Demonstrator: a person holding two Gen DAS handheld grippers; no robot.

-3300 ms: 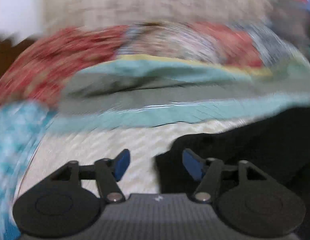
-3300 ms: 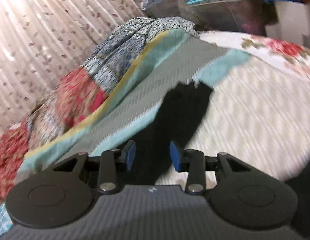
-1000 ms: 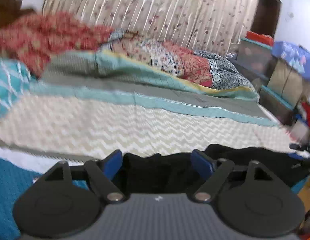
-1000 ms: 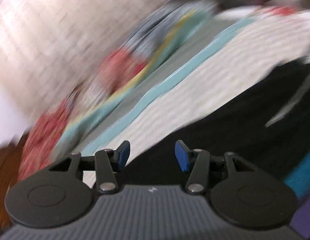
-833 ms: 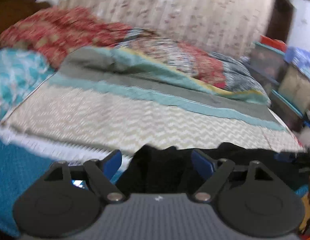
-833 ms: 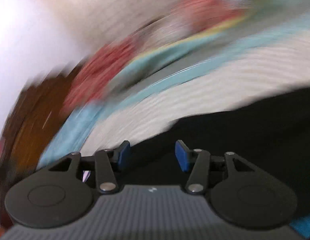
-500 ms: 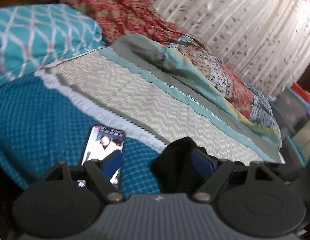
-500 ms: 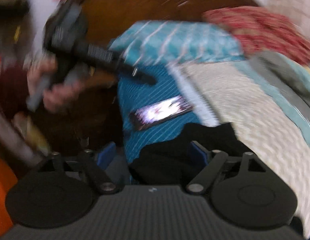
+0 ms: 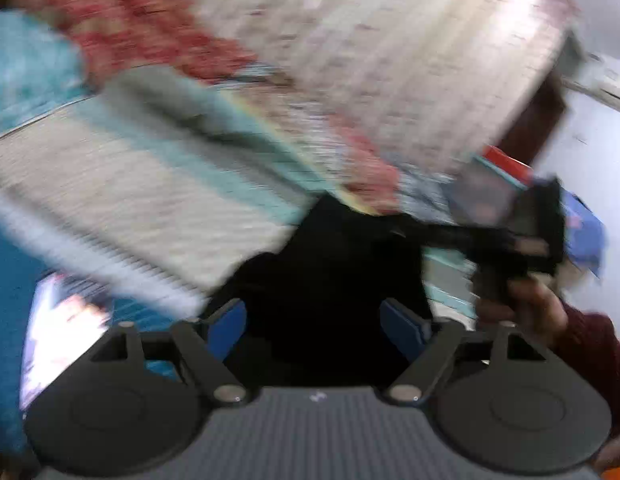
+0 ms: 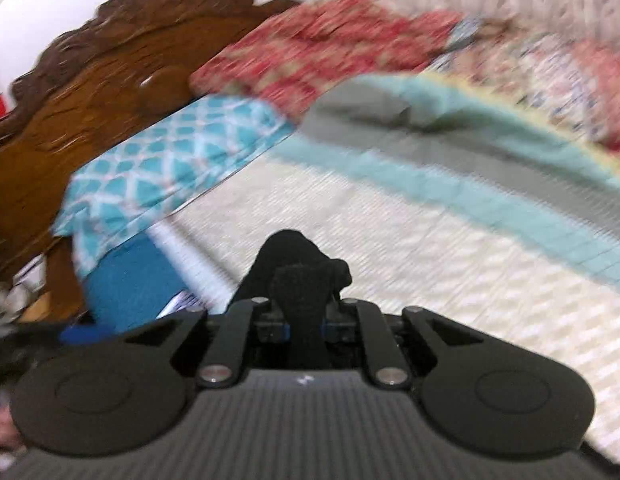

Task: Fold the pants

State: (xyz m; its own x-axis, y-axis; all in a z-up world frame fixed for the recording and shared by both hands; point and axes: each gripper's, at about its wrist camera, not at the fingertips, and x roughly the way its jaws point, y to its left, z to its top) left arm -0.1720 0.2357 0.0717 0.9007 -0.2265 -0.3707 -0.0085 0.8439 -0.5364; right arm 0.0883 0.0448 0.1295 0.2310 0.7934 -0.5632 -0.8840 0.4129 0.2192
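Right gripper [image 10: 304, 326] closing, pinching a bunched fold of black pants [image 10: 298, 276] above the bed cover [image 10: 429, 248]; left gripper [image 9: 311, 322] closing around pants [image 9: 329, 280], pads apart; advise seating left grip first.

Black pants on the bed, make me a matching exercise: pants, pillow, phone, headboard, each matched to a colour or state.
Things:
1. black pants
2. pillow
3. phone
4. headboard

States:
A. carved brown wood
B. screen lit, lying on the blue cover
C. teal with a white lattice
D. pinched in the right gripper

Pairs: 1-D, 2-C, 3-B, 4-A
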